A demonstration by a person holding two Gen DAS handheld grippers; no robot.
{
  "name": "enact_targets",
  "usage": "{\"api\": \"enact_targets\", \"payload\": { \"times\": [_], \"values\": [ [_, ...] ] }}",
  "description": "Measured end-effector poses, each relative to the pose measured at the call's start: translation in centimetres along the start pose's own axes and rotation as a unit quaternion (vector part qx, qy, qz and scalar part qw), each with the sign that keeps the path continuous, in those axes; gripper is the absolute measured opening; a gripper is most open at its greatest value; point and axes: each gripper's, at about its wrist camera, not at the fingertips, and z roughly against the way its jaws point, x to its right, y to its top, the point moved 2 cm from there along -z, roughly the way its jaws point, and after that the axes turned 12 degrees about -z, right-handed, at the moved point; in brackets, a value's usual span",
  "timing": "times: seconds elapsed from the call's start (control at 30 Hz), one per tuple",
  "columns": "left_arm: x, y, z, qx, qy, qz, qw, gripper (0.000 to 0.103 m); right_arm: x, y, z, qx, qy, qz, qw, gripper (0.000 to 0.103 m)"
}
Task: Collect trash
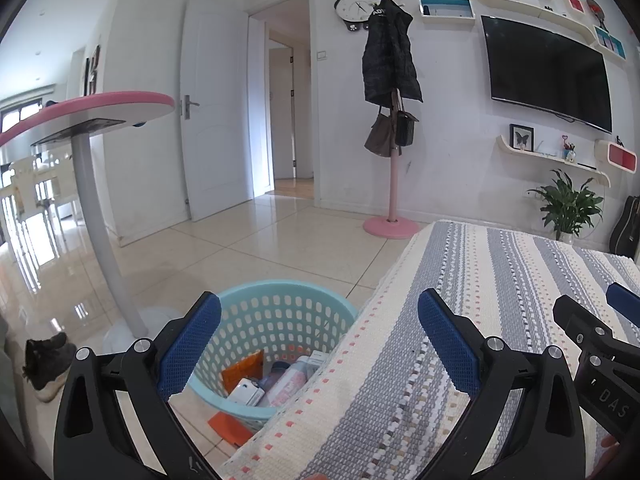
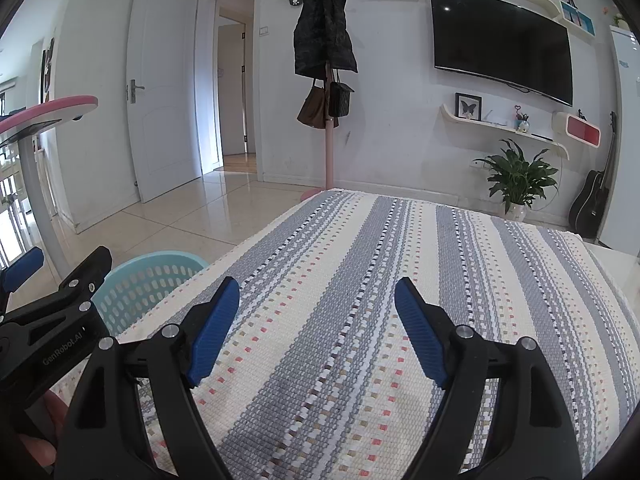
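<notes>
Grippers first: your left gripper (image 1: 320,336) has its blue pads spread wide with nothing between them, one pad over the basket and the other over the cloth. Your right gripper (image 2: 318,316) is likewise spread and empty, hanging above the striped tablecloth (image 2: 360,300), whose surface is bare in front of it. Beside the table's near left corner, on the tiled floor (image 1: 240,248), stands the light blue laundry-style basket (image 1: 280,292). Inside it you can see an orange wrapper (image 1: 242,370), a white box (image 1: 249,392) and what looks like a pinkish-white bottle (image 1: 290,380), though the table edge hides part of it. An orange scrap (image 1: 228,426) lies on the floor just beside the basket's base. Farther left, a dark shoe (image 1: 46,360) sits near the foot of the pink-rimmed stand table (image 1: 92,106).
</notes>
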Motion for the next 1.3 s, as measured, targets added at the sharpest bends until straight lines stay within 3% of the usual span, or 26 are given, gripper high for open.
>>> {"api": "enact_targets", "payload": {
  "times": [0.17,1.3],
  "values": [
    [-0.04,0.04,0.05,0.000,0.001,0.002,1.0000,0.095,0.12,0.00,0.00,0.001,0.000,-0.005,1.000,0.084],
    [-0.22,0.21,-0.04,-0.005,0.015,0.003,0.9999,0.095,0.95,0.00,-0.46,-0.004,0.004,-0.012,1.000,0.085]
  ]
}}
